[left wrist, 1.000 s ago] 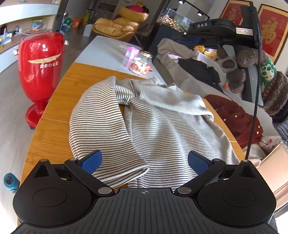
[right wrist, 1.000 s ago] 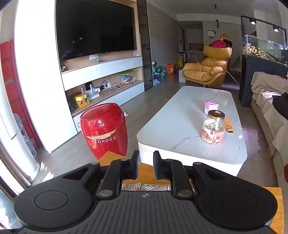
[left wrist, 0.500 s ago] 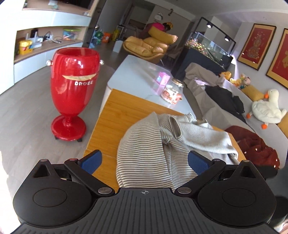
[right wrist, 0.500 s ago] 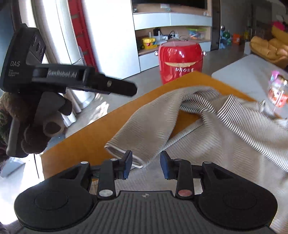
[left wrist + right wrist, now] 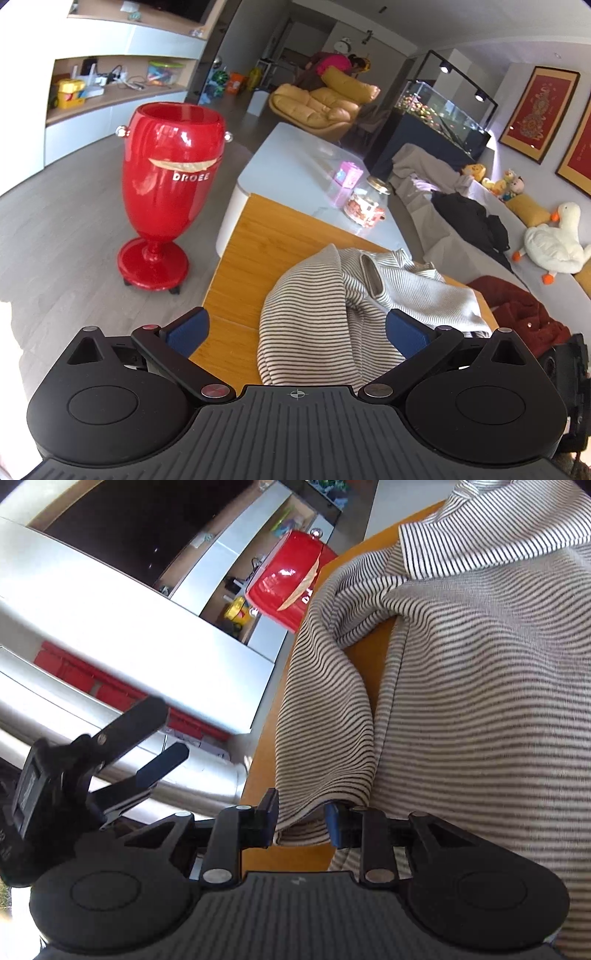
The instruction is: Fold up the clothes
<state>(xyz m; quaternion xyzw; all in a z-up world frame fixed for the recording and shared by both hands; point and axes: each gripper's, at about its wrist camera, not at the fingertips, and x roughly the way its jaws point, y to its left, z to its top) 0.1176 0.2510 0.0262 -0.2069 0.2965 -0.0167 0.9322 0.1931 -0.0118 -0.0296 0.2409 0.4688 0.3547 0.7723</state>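
Observation:
A grey-and-white striped long-sleeved shirt (image 5: pixel 406 291) lies crumpled on the wooden table (image 5: pixel 258 240). My left gripper (image 5: pixel 295 325) hovers open over its near edge, blue pads wide apart, nothing between them. In the right wrist view the shirt (image 5: pixel 480 701) fills the right side and one sleeve (image 5: pixel 325 720) runs down to my right gripper (image 5: pixel 301 819). Its jaws are closing with the sleeve's cuff between them, the hem reaching from pad to pad. The left gripper (image 5: pixel 162 746) also shows at the left, off the table's edge (image 5: pixel 266 760).
A tall red goblet-shaped bin (image 5: pixel 170 177) stands on the floor left of the table. Beyond is a white coffee table (image 5: pixel 295 166) with a jar (image 5: pixel 365 206). A sofa on the right holds a dark red garment (image 5: pixel 517 310) and a goose toy (image 5: pixel 554 240).
My right gripper came down from facing the room, rolled, opened, and now has the sleeve cuff between its jaws. The left gripper drew back and up, still open.

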